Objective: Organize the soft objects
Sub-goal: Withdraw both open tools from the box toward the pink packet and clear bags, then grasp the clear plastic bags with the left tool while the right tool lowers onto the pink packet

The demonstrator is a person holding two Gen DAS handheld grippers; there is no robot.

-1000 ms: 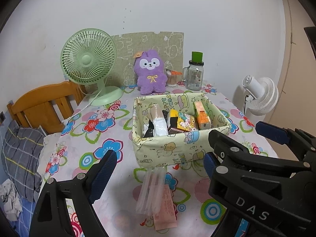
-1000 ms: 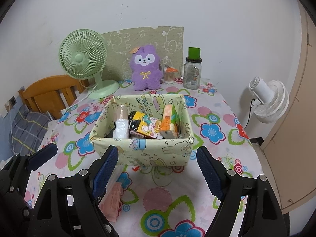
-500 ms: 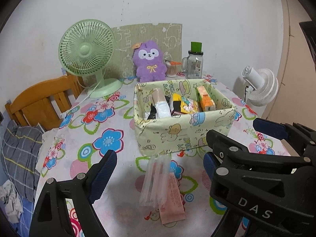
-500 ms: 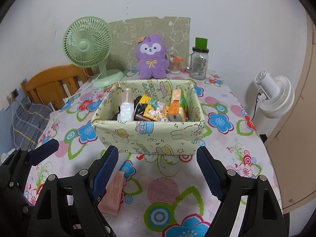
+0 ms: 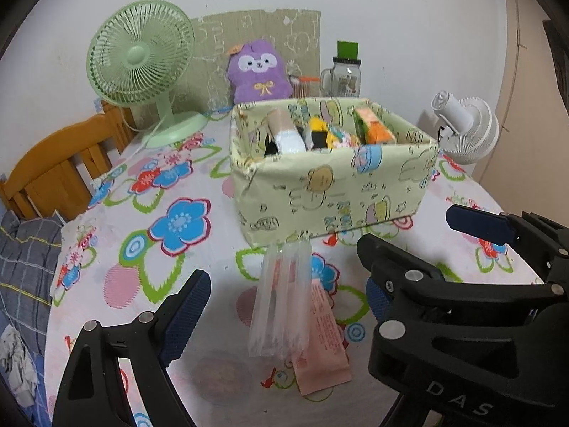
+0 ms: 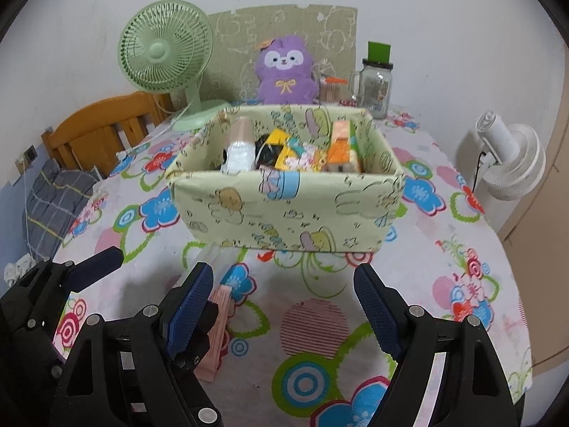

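Between the spread jaws of the left gripper (image 5: 284, 302) lie a clear packet (image 5: 281, 302) and a pink packet (image 5: 325, 341), both flat on the floral tablecloth (image 5: 170, 220). The clear packet overlaps the pink one along its left edge. Neither pad touches either packet; the jaws stand wide apart and hold nothing. The clear packet's far end reaches the foot of the fabric box (image 5: 330, 192), which sits just beyond the jaw tips.

In the right wrist view, the right gripper (image 6: 284, 306) also has its jaws wide apart and empty. Bare tablecloth lies between its pads, with the box (image 6: 288, 210) straight ahead of the tips and apart from them. The pink packet (image 6: 217, 334) shows to the left of the right gripper's left finger, partly hidden behind it. The left gripper's finger (image 6: 96, 267) appears further left.

Inside the box stand several packed items: a white roll (image 6: 240, 153), yellow and black packets (image 6: 274, 153), and an orange pack (image 6: 339, 149); exact contents cannot be told.

Beyond the box, against the wall, stand a green fan (image 5: 142, 64), a purple plush (image 5: 258, 74) and a jar (image 5: 346, 74) with a green lid. A white fan (image 5: 462, 128) is off the table to the right; a wooden chair (image 5: 60, 167) is to the left.
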